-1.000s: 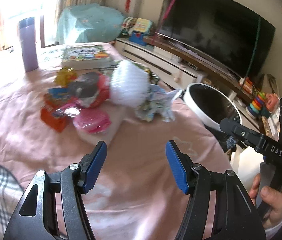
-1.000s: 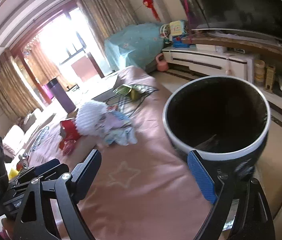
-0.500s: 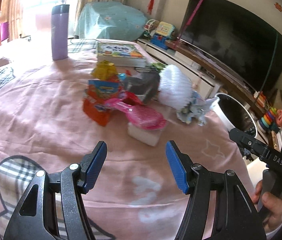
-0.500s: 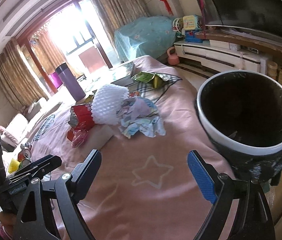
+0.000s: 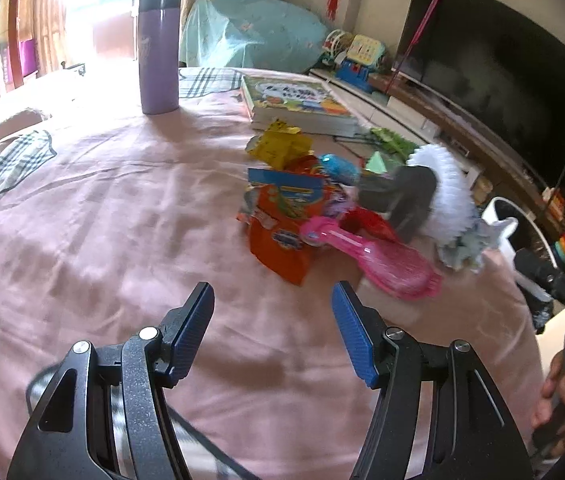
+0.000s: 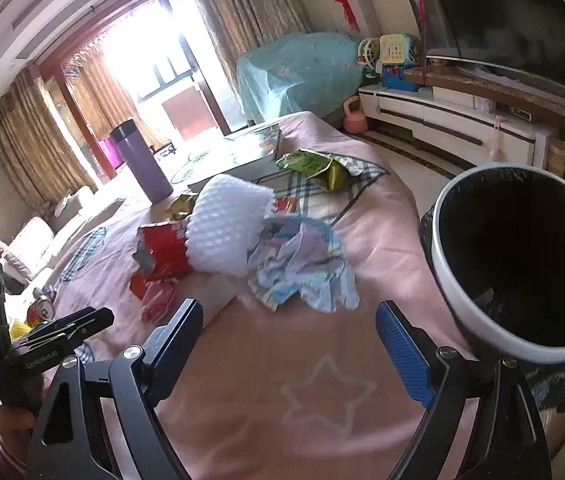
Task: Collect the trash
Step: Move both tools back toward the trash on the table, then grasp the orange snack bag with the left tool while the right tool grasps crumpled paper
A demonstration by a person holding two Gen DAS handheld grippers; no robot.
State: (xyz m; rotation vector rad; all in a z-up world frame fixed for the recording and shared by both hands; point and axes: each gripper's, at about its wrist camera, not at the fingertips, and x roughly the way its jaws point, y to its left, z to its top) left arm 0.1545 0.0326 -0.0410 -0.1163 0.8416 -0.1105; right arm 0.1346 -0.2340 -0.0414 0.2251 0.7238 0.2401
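Observation:
A heap of trash lies on the pink cloth-covered table [image 5: 102, 220]: an orange snack wrapper [image 5: 282, 236], a yellow wrapper [image 5: 278, 144], a white foam net [image 5: 448, 196] [image 6: 228, 224], crumpled paper [image 6: 302, 268] and a red wrapper [image 6: 162, 252]. A pink hairbrush [image 5: 378, 256] lies among them. A white-rimmed black trash bin [image 6: 518, 256] stands off the table's right edge. My left gripper [image 5: 272, 304] is open and empty, just short of the orange wrapper. My right gripper [image 6: 290, 324] is open and empty, near the crumpled paper and left of the bin.
A purple flask [image 5: 158, 46] [image 6: 142, 166] stands at the far side of the table. A picture book [image 5: 298, 102] lies behind the heap, with a green wrapper [image 6: 308, 164] near it. A TV [image 5: 502, 68] and low cabinet [image 6: 442, 126] run along the right.
My left gripper has swung left and back, so the heap now sits right of centre. My right gripper has turned left from the bin toward the heap. Both stay open.

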